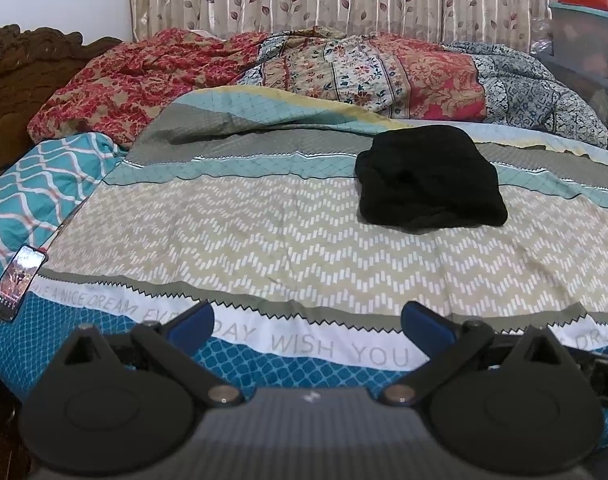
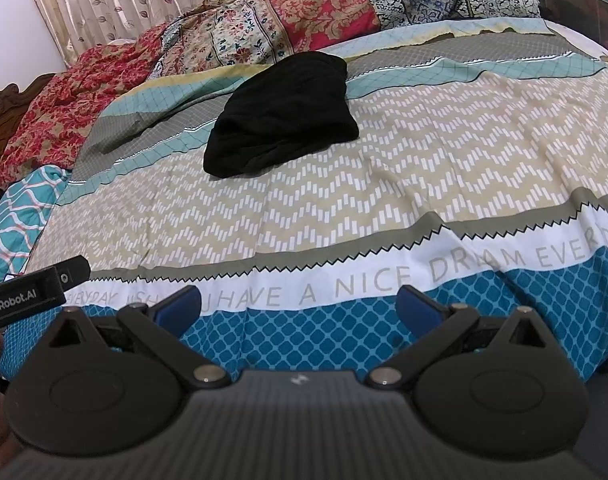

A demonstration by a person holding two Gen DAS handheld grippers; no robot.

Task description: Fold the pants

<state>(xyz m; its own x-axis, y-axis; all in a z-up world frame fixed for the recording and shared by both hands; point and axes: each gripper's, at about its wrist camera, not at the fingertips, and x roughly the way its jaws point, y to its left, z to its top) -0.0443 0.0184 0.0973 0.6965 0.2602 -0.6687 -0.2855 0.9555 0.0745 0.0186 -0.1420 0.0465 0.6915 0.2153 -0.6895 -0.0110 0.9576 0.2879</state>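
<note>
The black pants (image 1: 428, 178) lie in a compact folded bundle on the patterned bedspread (image 1: 264, 220), far from both grippers. They also show in the right wrist view (image 2: 280, 114), up and left of centre. My left gripper (image 1: 307, 322) is open and empty, held over the near edge of the bed. My right gripper (image 2: 298, 304) is open and empty too, over the blue band of the bedspread (image 2: 424, 168). The black body of the left gripper (image 2: 32, 290) shows at the left edge of the right wrist view.
A phone (image 1: 18, 280) with a lit screen lies at the bed's left edge. Crumpled floral quilts (image 1: 304, 68) pile along the far side under a curtain. A teal patterned pillow (image 1: 32, 184) and carved wooden headboard (image 1: 20, 64) are at left. Storage boxes (image 1: 584, 40) stand at far right.
</note>
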